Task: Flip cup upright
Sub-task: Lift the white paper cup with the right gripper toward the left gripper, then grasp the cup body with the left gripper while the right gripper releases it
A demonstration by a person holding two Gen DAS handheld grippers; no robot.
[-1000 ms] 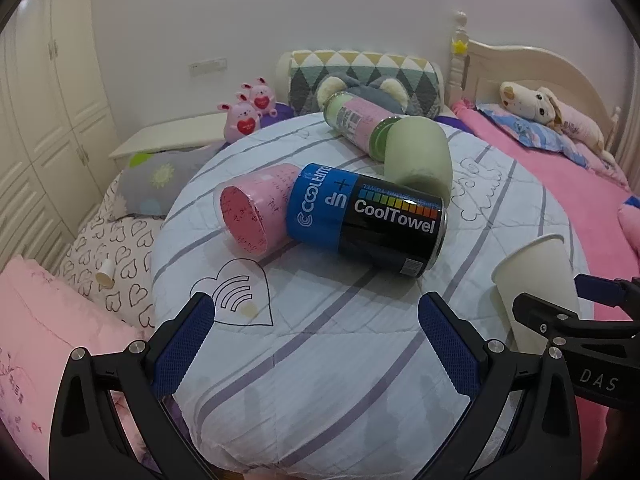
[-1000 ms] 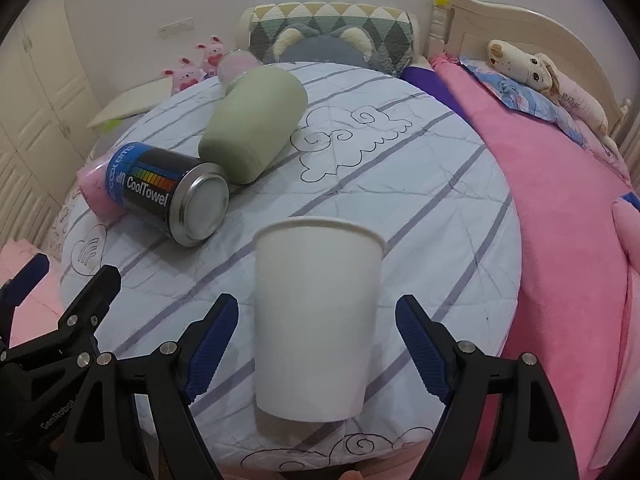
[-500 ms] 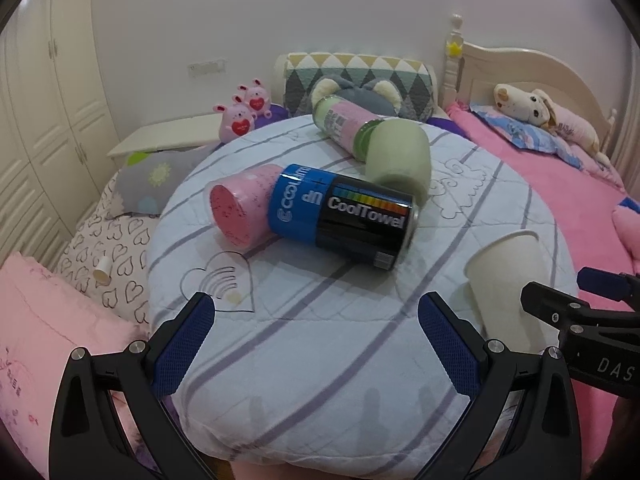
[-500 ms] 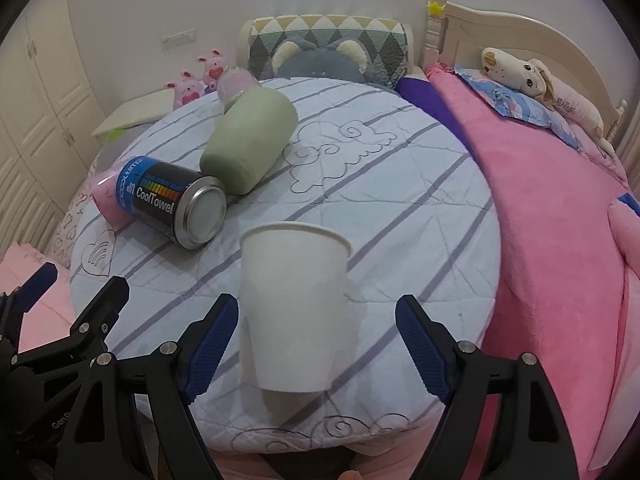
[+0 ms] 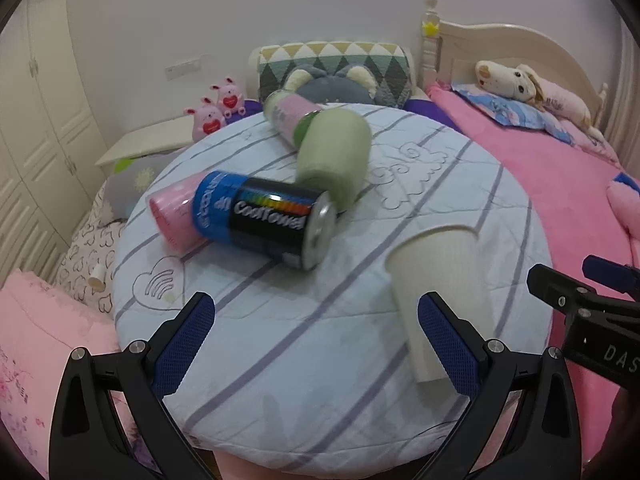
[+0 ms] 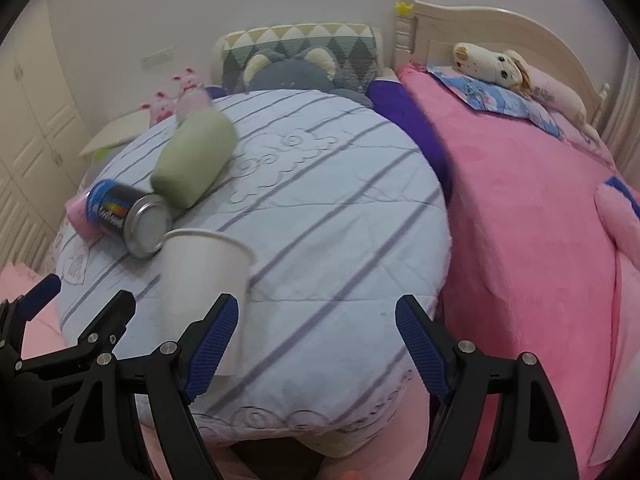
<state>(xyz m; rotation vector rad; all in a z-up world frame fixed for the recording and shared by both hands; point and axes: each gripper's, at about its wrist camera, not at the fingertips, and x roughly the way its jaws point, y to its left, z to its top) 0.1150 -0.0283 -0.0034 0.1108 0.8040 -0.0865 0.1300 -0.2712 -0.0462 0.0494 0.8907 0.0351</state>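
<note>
A white paper cup (image 5: 440,288) stands upright, mouth up, near the front edge of the round striped cushion (image 5: 460,184); it also shows in the right wrist view (image 6: 202,280). My left gripper (image 5: 316,340) is open and empty, with its right finger in front of the cup's base. My right gripper (image 6: 316,344) is open and empty, with the cup just left of its left finger. Neither gripper touches the cup.
On the cushion lie a blue and black CoolTowel can (image 5: 268,220), a pink cup (image 5: 172,216), a green cup (image 5: 336,156) and a green-capped bottle (image 5: 292,120). A pink bed (image 6: 528,216) with plush toys lies to the right. White wardrobes (image 5: 36,120) stand at the left.
Both grippers have pulled back and swung to the right. The cup has shifted from between the right gripper's fingers to left of them. It stands free.
</note>
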